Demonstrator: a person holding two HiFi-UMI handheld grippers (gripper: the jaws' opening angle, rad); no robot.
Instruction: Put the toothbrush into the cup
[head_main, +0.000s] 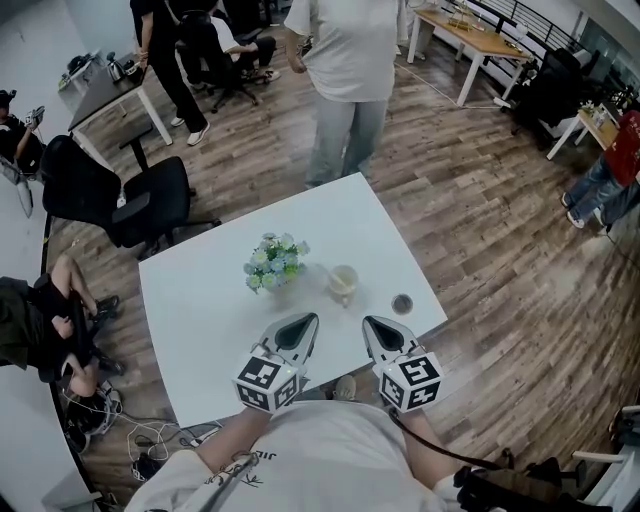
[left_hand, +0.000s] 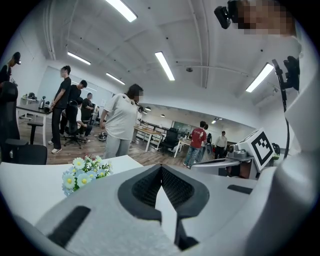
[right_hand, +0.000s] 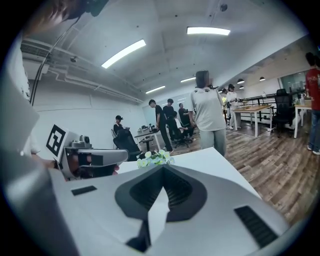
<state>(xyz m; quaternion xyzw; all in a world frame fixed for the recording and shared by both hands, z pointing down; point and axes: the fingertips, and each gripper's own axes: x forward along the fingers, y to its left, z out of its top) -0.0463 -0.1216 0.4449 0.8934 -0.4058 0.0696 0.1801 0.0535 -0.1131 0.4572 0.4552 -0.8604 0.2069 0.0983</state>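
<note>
Closest to the head cam are my two claws, left claw (head_main: 308, 320) and right claw (head_main: 368, 321), side by side over the near side of the bench (head_main: 200, 300). Both are pinched together at the tips and hold nothing. Each gripper view just shows the dark pads meeting, with a wedge of bare white bench between them.

On the bench, biggest first: a bunch of flowers (head_main: 274, 262), then the cup (head_main: 343, 284) just right of it, then a little dark round thing (head_main: 402, 303) further right near the edge.

The cup sits dead ahead, between the two claw tips and maybe a hair nearer the right one, so either arm could reach it.

Problem is the toothbrush: I honestly can't find it. Nothing long lies on the bench. There's something pale inside the cup, but it's too small to tell if that's the brush, so I can't call its axis. Neither gripper view shows the cup; the claw bodies block it.
</note>
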